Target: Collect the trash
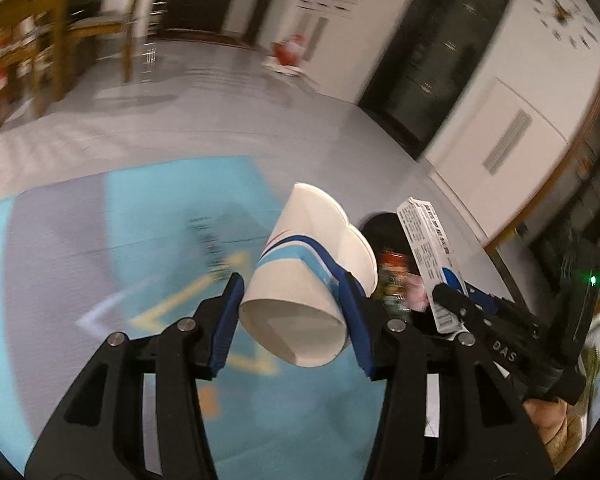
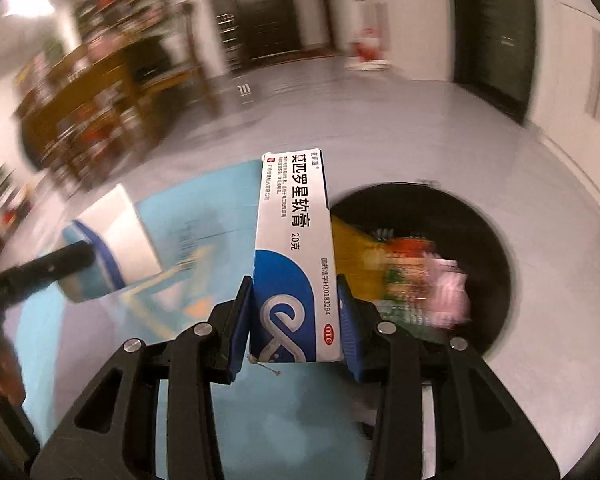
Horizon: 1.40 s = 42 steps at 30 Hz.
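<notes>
Grey floor (image 2: 380, 128), blue patterned mat (image 1: 100, 240) on it, black trash bin (image 2: 488, 240) beside mat.

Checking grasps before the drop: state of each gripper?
Left gripper: shut on the paper cup.
Right gripper: shut on the ointment box.

One paper cup (image 1: 300, 276), one ointment box (image 2: 292, 248), one bin (image 2: 460, 208)

White paper cup (image 1: 300, 276) tilted, blue-white ointment box (image 2: 292, 256) upright, bin (image 2: 488, 240) part-filled
</notes>
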### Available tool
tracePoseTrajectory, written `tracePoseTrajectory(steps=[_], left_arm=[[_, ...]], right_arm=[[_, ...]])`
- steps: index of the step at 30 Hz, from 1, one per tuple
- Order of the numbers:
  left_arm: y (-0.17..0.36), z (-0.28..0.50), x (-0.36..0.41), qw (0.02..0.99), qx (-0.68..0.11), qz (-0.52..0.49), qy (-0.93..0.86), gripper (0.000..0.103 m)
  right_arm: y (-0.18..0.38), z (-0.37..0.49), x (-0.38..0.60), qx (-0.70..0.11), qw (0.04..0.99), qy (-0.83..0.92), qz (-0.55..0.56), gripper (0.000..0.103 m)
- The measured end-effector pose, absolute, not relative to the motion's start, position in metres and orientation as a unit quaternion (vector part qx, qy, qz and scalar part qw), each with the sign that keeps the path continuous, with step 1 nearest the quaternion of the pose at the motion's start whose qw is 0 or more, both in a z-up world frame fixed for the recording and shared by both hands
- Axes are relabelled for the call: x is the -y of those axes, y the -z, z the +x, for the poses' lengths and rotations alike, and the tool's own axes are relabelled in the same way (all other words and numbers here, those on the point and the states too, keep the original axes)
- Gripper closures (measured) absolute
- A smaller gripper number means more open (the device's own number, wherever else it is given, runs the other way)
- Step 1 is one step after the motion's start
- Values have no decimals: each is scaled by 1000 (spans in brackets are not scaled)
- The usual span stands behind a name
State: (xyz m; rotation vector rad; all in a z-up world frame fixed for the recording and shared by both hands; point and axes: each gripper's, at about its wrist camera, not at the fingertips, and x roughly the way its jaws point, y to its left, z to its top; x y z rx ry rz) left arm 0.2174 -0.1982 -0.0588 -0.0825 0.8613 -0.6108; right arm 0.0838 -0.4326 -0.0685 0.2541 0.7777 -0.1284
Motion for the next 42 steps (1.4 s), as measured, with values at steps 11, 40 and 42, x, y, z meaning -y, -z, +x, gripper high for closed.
tracePoseTrajectory(steps=[11,40,42], left_arm=[[92,231,343,841,-442,53,306,52],[-52,87,247,897,-375,139,191,3],[-69,72,235,903,-364,125,193,3]], right_arm=[[96,92,506,-401,889,114,190,63],[-41,-44,432,-365,906,138,168,3],[-65,-61,420,-344,917,133,153,3]])
